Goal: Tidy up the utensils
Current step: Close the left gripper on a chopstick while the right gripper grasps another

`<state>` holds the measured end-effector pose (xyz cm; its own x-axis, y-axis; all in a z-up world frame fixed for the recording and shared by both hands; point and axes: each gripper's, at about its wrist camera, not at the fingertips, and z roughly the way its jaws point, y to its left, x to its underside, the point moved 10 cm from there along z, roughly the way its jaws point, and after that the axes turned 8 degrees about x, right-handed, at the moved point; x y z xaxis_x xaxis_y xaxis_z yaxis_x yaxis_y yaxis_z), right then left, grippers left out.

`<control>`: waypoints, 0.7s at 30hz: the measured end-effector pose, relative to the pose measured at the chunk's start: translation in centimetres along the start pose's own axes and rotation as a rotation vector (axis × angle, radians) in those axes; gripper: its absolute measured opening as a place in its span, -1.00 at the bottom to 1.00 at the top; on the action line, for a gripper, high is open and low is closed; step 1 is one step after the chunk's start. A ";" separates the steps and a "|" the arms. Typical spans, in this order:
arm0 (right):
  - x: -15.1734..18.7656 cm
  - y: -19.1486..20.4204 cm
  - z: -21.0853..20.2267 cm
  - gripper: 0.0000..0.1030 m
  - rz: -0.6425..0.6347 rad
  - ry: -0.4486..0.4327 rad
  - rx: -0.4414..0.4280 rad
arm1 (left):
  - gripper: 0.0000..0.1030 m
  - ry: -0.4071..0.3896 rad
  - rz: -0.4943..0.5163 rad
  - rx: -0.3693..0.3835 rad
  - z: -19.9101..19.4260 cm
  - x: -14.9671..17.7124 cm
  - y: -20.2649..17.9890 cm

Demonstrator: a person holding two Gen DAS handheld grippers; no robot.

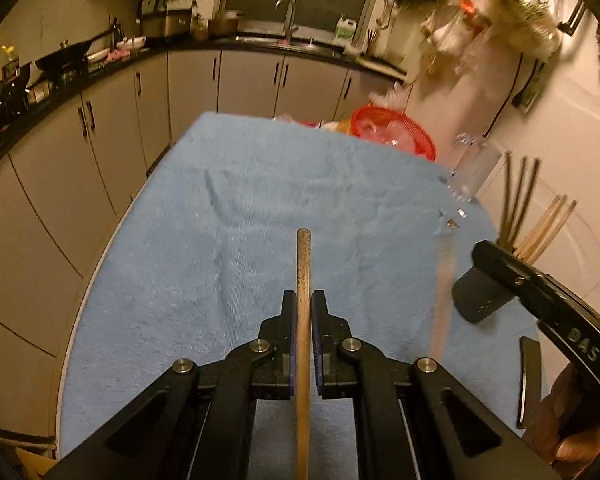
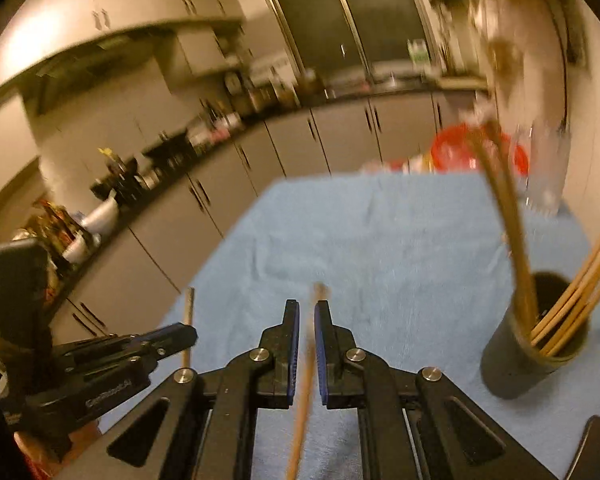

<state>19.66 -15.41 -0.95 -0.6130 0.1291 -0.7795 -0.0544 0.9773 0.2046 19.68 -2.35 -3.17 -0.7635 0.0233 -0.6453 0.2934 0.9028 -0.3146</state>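
We find the left tool pressed onto a wooden chopstick, which runs straight through the jaws toward 12 o'clock, its tip clear of the blue towel covering the bench. From the left wrist view, the dark holder cup sits at 3 o'clock on the towel, with chopsticks standing in it; part of the right unit crosses in front of it.

We find the right tool likewise pinching a second chopstick, blurred, pointing toward 12 o'clock. In this view the holder cup stands at 3 o'clock, holding a bundle of chopsticks leaning right and several darker ones. The left tool appears at 9 o'clock. A red basket sits at the towel's far edge.
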 end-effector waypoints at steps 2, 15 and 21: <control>-0.8 0.8 -2.1 -0.84 -0.012 -0.062 -0.004 | -0.86 -0.020 0.004 0.007 -1.2 -0.1 -0.5; 1.5 -1.3 0.6 -0.69 0.038 0.132 0.032 | -0.86 -0.050 0.007 -0.004 -3.2 -1.0 -1.4; 4.7 -4.5 7.8 -0.66 0.077 0.353 0.130 | -0.86 -0.036 -0.039 0.006 -2.5 -1.1 0.1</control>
<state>23.16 -17.86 -10.10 -0.8463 0.1598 -0.5081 0.0893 0.9830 0.1604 19.10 -1.19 -0.80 -0.7533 -0.0275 -0.6571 0.2671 0.9002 -0.3439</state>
